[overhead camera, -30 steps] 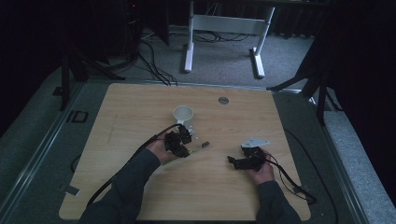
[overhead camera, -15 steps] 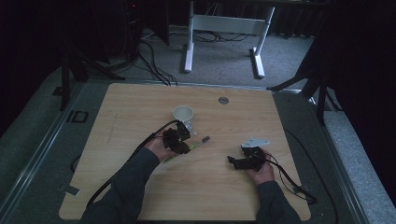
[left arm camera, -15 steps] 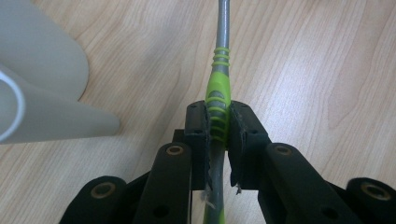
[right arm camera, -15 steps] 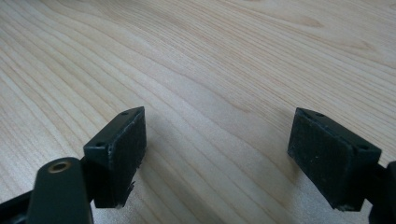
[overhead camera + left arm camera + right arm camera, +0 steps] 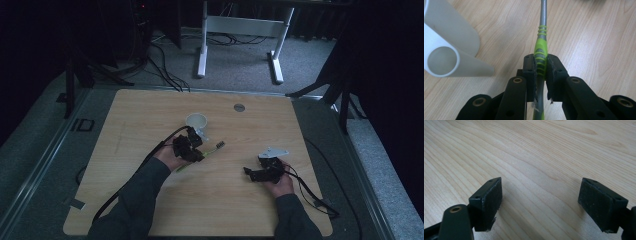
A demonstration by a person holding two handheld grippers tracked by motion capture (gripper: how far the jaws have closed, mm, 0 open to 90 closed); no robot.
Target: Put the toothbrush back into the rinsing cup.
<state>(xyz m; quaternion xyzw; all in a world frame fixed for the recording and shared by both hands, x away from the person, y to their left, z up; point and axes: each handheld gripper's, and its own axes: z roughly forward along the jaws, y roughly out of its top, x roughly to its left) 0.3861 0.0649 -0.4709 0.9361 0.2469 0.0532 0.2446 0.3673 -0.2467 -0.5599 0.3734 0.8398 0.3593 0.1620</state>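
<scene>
A: Left gripper (image 5: 541, 75) clamped tight on the toothbrush (image 5: 541, 53), right on the green ribbed grip section. Grey shaft running up out of the jaws toward the top of the frame, tail end poking back down between them. In the high view, same toothbrush (image 5: 212, 148) near the middle of the frame, angled up and to the right, head end past the jaws. Looks lifted a bit off the bench (image 5: 150, 115), hard to be sure though.

B: Good spot to hold. Probably light and stiff, slick on the bare grey part, so ribbed rubber beats that. White cup (image 5: 196, 120) just above the left gripper (image 5: 187, 147), lying on its side by the look of the gripper view (image 5: 446, 47).

A: Right gripper (image 5: 541, 202) spread wide, nothing between the jaws, just bare wood. Sitting lower right in the high view (image 5: 265, 171), well apart from the brush.
</scene>
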